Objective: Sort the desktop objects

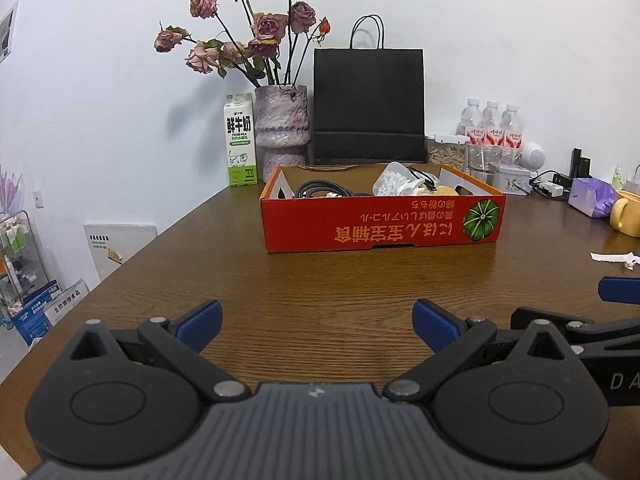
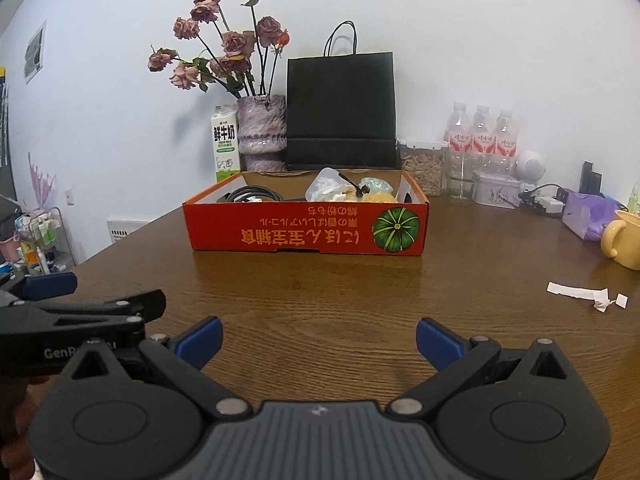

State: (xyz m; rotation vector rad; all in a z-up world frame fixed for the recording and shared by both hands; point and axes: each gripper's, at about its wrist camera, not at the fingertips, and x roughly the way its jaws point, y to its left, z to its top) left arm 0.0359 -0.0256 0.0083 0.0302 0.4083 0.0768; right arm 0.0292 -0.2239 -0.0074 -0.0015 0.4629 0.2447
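Fingers (image 1: pixel 200 322) on both our left gripper (image 1: pixel 316 326) and right gripper (image 2: pixel 319 340) are standing spread and empty while paper scraps (image 2: pixel 586 294) are lying right of the box (image 2: pixel 306 234), light, limp, best pinched at an edge.

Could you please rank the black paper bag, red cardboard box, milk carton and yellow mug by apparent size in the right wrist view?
1. Red cardboard box and black paper bag: alike, unranked.
2. White-and-green milk carton.
3. Yellow mug, cropped by the frame edge.
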